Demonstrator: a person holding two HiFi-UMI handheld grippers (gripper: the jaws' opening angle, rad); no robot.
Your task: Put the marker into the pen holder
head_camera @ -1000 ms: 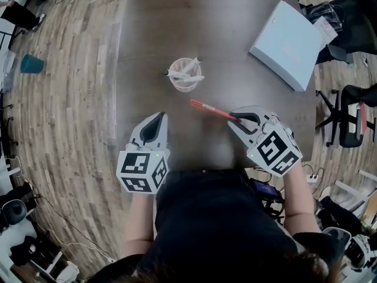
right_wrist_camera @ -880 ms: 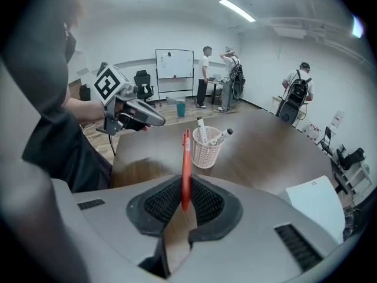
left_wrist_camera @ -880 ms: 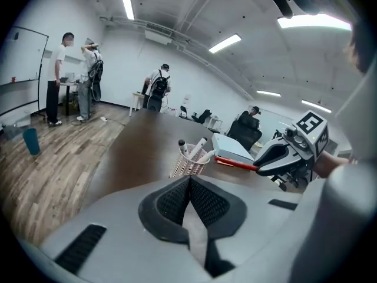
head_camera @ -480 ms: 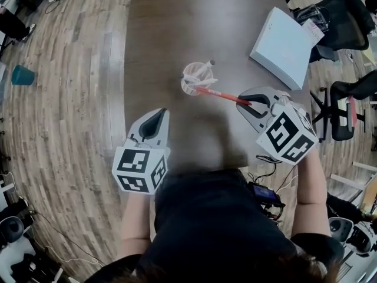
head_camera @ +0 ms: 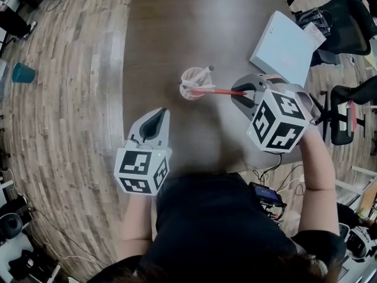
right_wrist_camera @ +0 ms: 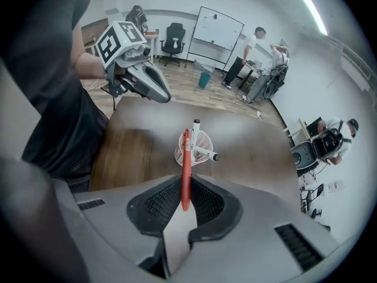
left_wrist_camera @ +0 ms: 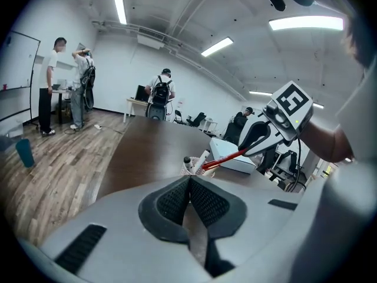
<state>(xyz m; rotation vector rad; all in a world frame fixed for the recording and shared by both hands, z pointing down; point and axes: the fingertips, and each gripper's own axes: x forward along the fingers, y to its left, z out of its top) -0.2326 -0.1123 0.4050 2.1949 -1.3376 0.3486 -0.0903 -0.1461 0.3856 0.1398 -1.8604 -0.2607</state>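
A red marker [head_camera: 217,91] lies level in the air, and my right gripper [head_camera: 242,91] is shut on its near end. Its far tip hangs over the rim of the pink mesh pen holder [head_camera: 194,83], which stands on the dark table [head_camera: 171,28] with two white pens leaning in it. In the right gripper view the marker [right_wrist_camera: 186,170] runs from between the pads out to the holder [right_wrist_camera: 192,148]. My left gripper [head_camera: 158,121] rests low at the table's near edge, shut with nothing in it; from there the holder [left_wrist_camera: 197,165] shows beyond its closed pads.
A white box [head_camera: 283,47] lies at the table's far right corner. Office chairs [head_camera: 344,108] stand right of the table. Wooden floor lies to the left, with a teal cup [head_camera: 23,73] on it. Several people stand at the room's far side.
My right gripper has risen and moved forward and left with the marker, bringing its tip from the bare table to above the holder's rim. The left gripper has stayed in place.
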